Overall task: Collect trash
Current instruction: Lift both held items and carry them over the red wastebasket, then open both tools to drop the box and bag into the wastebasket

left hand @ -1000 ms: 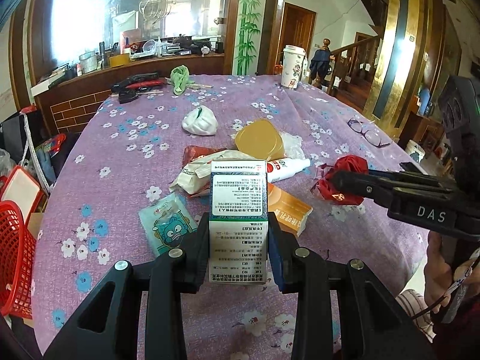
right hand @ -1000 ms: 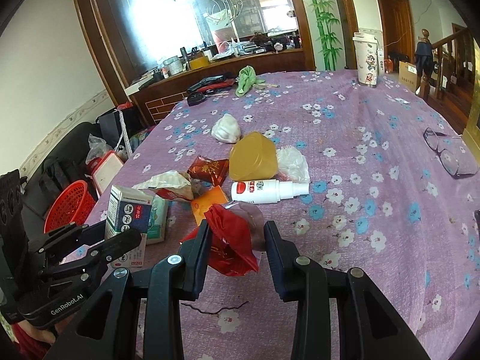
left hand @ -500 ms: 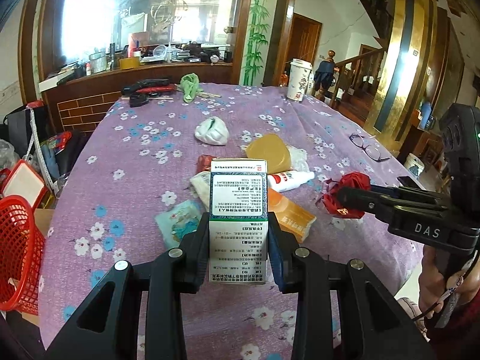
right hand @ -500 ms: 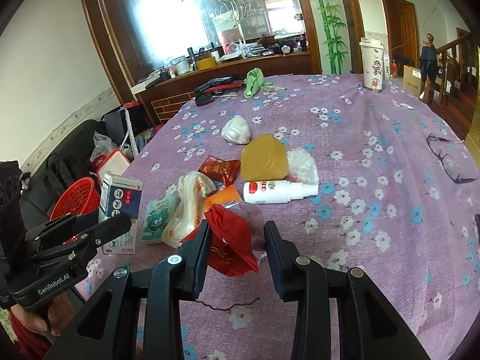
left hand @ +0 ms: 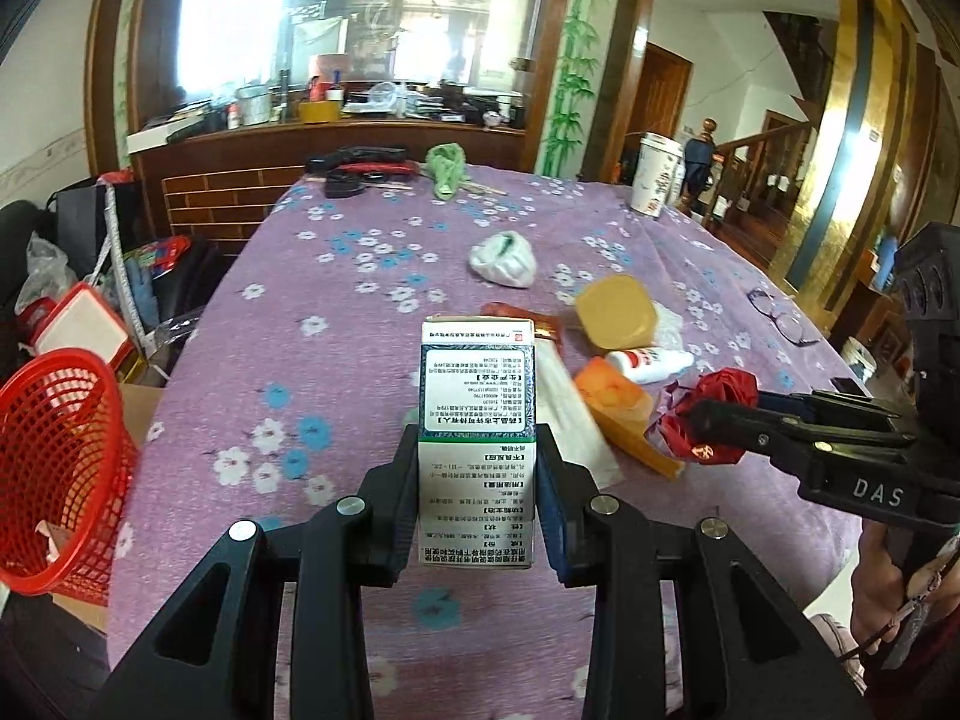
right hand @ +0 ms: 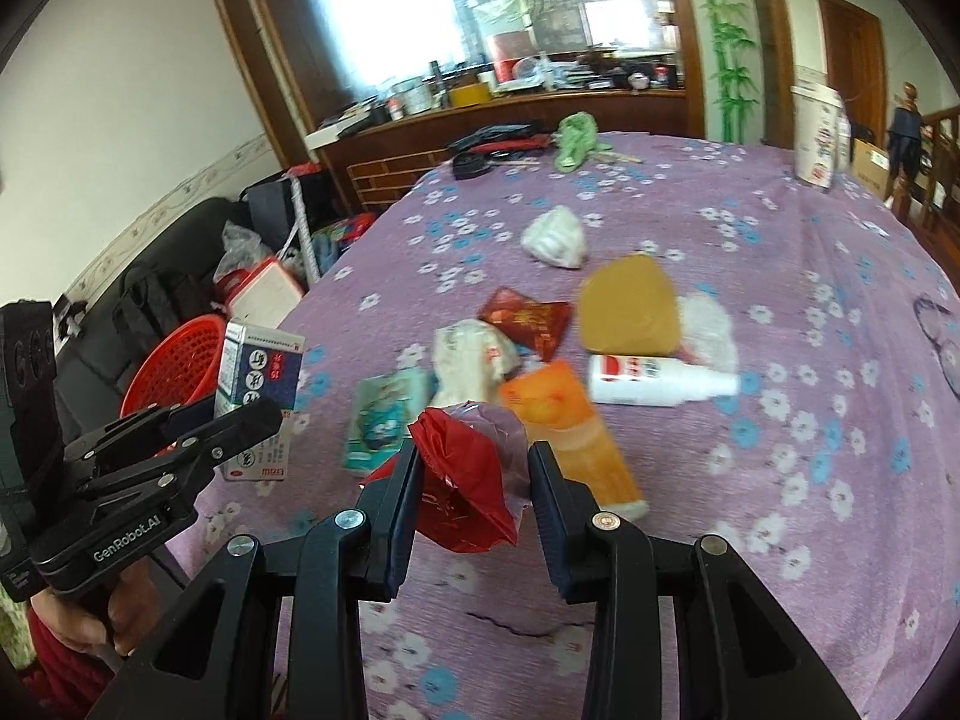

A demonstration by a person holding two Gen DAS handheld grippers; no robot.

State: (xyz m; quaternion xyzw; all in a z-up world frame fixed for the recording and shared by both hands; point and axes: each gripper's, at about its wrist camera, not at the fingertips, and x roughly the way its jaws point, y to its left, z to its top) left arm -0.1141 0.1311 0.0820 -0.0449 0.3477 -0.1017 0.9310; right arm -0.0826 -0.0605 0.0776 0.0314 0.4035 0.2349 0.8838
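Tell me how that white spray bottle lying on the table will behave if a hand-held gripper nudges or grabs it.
The white spray bottle lies on its side and looks round, so a nudge would probably roll it across the purple tablecloth. Its smooth plastic body may slip between pads. It looks rigid, so it should keep its shape under a grip.

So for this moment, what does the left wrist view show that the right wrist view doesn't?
Only the left wrist view shows the printed back panel of the medicine box and the open mouth of the red basket.

Only the right wrist view shows the teal packet and the red snack packet in full.

Both show the left gripper shut on the box, the right gripper shut on the red wrapper, and the white bottle, orange carton and eyeglasses.
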